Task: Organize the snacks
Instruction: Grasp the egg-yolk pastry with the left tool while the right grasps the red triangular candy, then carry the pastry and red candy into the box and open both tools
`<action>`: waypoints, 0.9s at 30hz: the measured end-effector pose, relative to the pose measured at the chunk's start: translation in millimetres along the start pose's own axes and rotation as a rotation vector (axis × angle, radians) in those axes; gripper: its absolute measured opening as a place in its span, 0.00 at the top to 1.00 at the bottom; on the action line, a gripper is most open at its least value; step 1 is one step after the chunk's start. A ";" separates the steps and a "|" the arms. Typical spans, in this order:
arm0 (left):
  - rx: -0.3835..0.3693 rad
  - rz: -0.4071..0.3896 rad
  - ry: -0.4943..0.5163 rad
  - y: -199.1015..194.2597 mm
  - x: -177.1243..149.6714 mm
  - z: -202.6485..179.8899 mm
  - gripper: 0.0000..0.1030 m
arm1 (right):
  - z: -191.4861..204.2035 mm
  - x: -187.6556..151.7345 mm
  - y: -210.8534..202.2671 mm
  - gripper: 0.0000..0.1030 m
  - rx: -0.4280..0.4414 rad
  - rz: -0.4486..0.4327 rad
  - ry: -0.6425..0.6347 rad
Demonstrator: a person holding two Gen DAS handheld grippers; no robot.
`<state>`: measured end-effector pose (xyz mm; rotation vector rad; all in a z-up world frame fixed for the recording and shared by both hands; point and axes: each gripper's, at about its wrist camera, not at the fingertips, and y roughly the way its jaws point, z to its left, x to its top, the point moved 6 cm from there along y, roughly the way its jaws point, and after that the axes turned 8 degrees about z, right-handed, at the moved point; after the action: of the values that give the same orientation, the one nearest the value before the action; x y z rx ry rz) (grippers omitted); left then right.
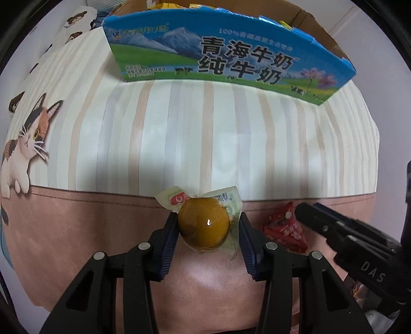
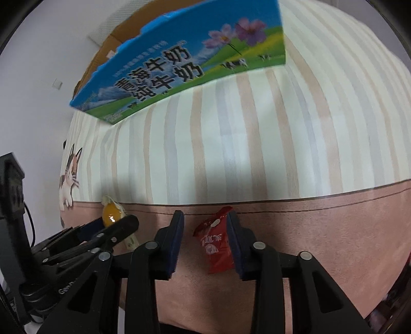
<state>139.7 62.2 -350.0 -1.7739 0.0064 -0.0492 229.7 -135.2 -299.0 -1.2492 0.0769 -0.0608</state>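
Two snacks in play, one per gripper. Left gripper (image 1: pixel 208 226) is clamped on a clear-wrapped yellow-brown ball snack (image 1: pixel 203 226), pads pressing both sides, wrapper ends sticking out above. Right gripper (image 2: pixel 205 239) has narrow jaws around a red snack packet (image 2: pixel 217 246); the packet touches the right-hand pad, but a gap shows by the left-hand pad, so a firm hold can't be confirmed from the right wrist view. From the left wrist view the red packet (image 1: pixel 283 230) sits just beside the right gripper's finger, over the pink band of the cloth.

Both snacks are over the pink strip of the striped cloth-covered surface (image 1: pixel 179 133), cat print (image 1: pixel 28 144) off to the left edge. Blue milk carton box (image 1: pixel 231 54) stands at the far side, well apart from both grippers, open top, some yellow packaging visible inside; a brown cardboard box (image 1: pixel 308 20) is behind it.

Step judged: pick-up phase, ball snack gripped, red packet being grasped. Whether either snack is clear of the cloth can't be told.

Next move likely calls for: finish closing on the red packet, lift both clear, carry forward across the stripes, get above the carton's rim before releasing. Slippery wrapper could slide.
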 end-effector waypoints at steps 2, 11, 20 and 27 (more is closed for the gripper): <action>0.011 0.013 -0.010 5.2 1.9 3.8 0.60 | -2.4 0.7 10.6 0.21 -0.056 0.042 -0.015; -0.011 0.078 -0.065 35.5 -12.0 26.0 0.60 | -10.8 -15.1 47.5 0.58 -0.069 0.078 -0.001; -0.063 0.013 -0.044 -4.4 -1.2 17.6 0.60 | 2.9 -5.3 -1.2 0.62 0.023 -0.026 -0.010; -0.131 -0.124 0.014 -87.1 46.0 -2.3 0.60 | 26.6 45.4 -87.5 0.62 0.147 -0.161 -0.045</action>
<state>183.5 76.1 -262.9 -1.9034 -0.0923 -0.1535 277.0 -141.7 -208.8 -1.1070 -0.0662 -0.1747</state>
